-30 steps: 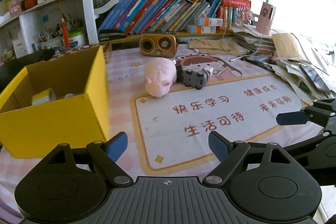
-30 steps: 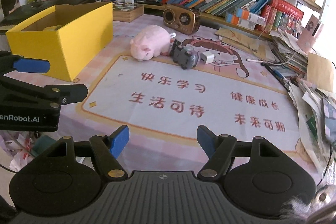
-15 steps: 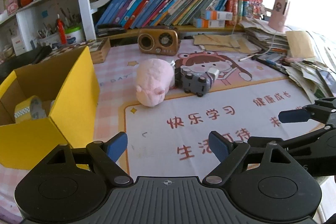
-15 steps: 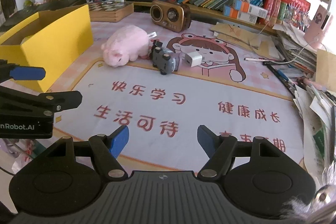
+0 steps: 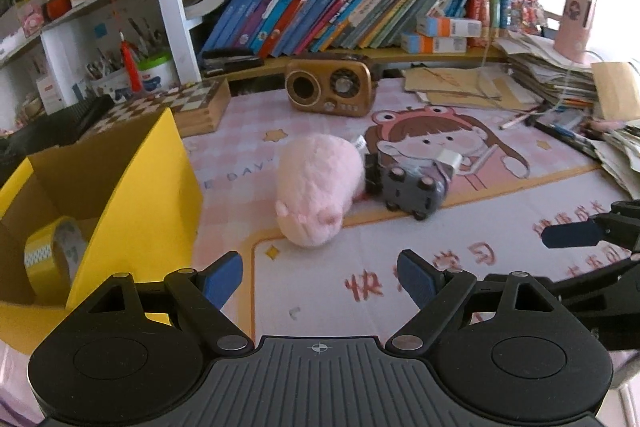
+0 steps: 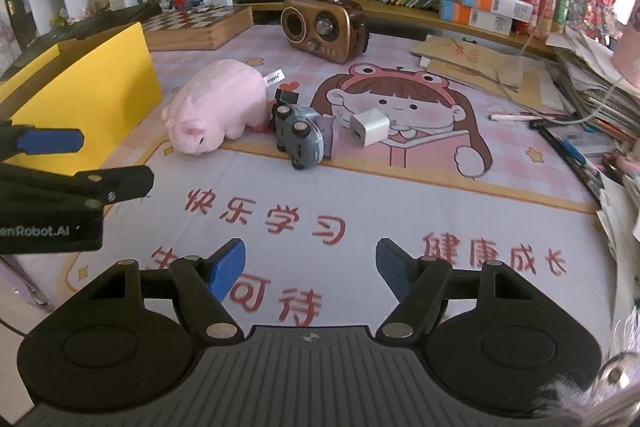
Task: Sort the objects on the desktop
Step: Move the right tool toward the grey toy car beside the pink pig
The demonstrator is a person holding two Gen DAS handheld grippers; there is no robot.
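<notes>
A pink plush pig point(image 5: 316, 187) point(image 6: 218, 107) lies on the desk mat. A grey toy car point(image 5: 412, 189) point(image 6: 298, 135) lies on its side right of the pig. A white charger cube point(image 6: 370, 127) point(image 5: 448, 159) sits beside the car. A yellow cardboard box point(image 5: 120, 195) point(image 6: 80, 95) stands at the left with a roll of yellow tape point(image 5: 52, 259) inside. My left gripper point(image 5: 320, 279) is open and empty, just short of the pig. My right gripper point(image 6: 310, 267) is open and empty over the mat, short of the car.
A brown retro radio point(image 5: 330, 87) and a chessboard box point(image 5: 192, 103) stand behind the toys. Bookshelves line the back. Stacks of papers and pens point(image 6: 592, 107) crowd the right edge. The left gripper's fingers point(image 6: 52, 143) show at the left of the right wrist view.
Both grippers have moved forward toward the pig and car, which look larger now. The left view has shifted so the tape roll in the box shows. Both grippers stay open.
</notes>
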